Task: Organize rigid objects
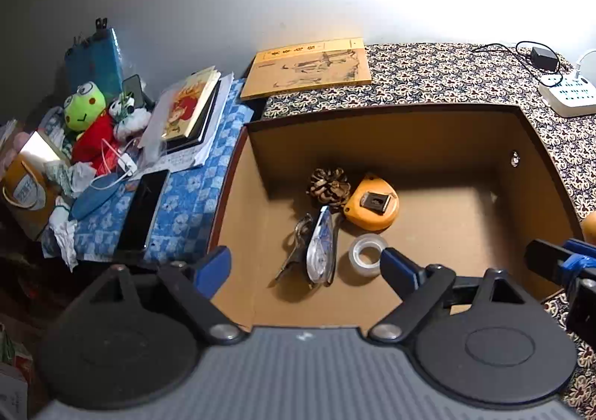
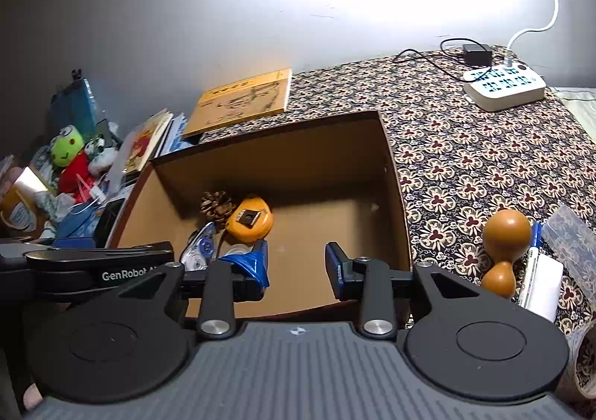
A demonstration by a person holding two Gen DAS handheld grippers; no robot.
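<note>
An open brown cardboard box (image 1: pixel 536 159) (image 2: pixel 391 174) holds a pine cone (image 1: pixel 329 187) (image 2: pixel 218 205), an orange tape measure (image 1: pixel 372 204) (image 2: pixel 250 220), a correction tape (image 1: pixel 322 248) (image 2: pixel 199 248), a metal clip (image 1: pixel 296 245) and a clear tape roll (image 1: pixel 367 256). My left gripper (image 1: pixel 307 267) hangs open over the box's near left part, just above the tape roll and correction tape, holding nothing. My right gripper (image 2: pixel 298 265) is open and empty over the box's near edge. A wooden gourd (image 2: pixel 504 245) lies on the patterned cloth right of the box.
A pen (image 2: pixel 532 259) and a white block (image 2: pixel 544 286) lie by the gourd. A yellow book (image 1: pixel 309 68) and a power strip (image 2: pixel 504 86) with cables sit behind the box. Left of it are a phone (image 1: pixel 143 211), books and plush toys (image 1: pixel 89 122).
</note>
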